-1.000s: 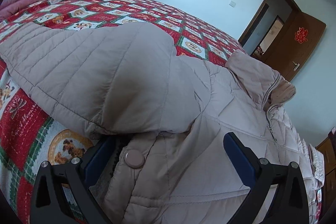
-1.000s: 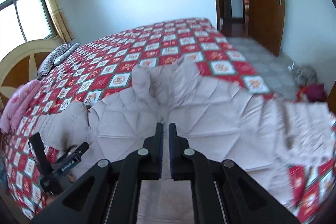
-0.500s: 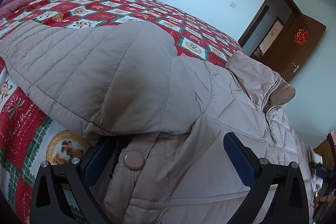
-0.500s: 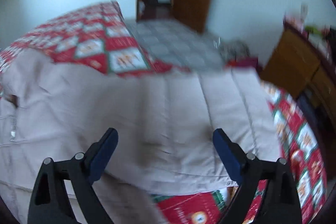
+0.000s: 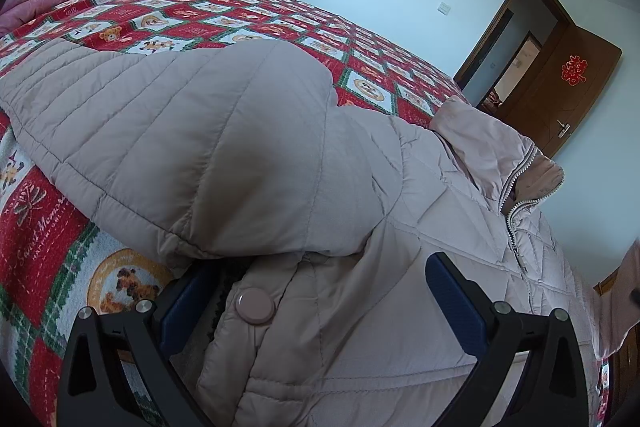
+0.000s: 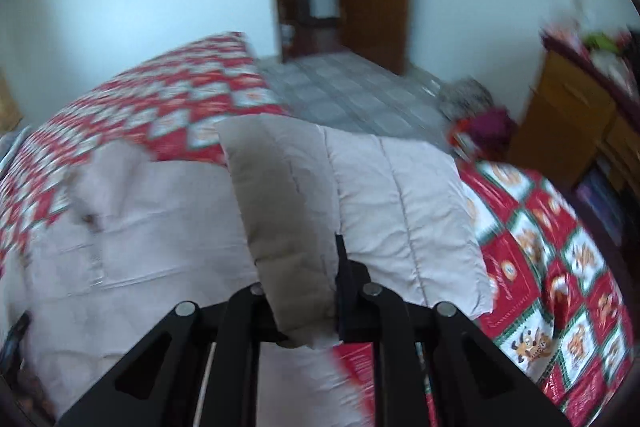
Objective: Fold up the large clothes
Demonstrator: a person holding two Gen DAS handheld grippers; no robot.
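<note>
The right gripper [image 6: 320, 287] has just closed its 2 jaws on the jacket's [image 5: 320, 155] right sleeve [image 6: 296, 227], ready for folding; the left gripper [image 5: 320, 303] stands wide, jacket between.

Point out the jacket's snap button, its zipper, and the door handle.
snap button [image 5: 255, 305]: left wrist view, centre of the round cap.
zipper [image 5: 513, 223]: left wrist view, teeth below the collar.
door handle [image 5: 563, 126]: left wrist view, metal lever.

Left gripper [image 5: 320, 291] angled downward, blue-padded jaws spread wide over the padded jacket [image 5: 248, 147], pads clear of the fabric. Right gripper [image 6: 308, 287] tilted down, jaws just closed, pinching a raised fold of jacket between black fingers [image 6: 352, 291].
</note>
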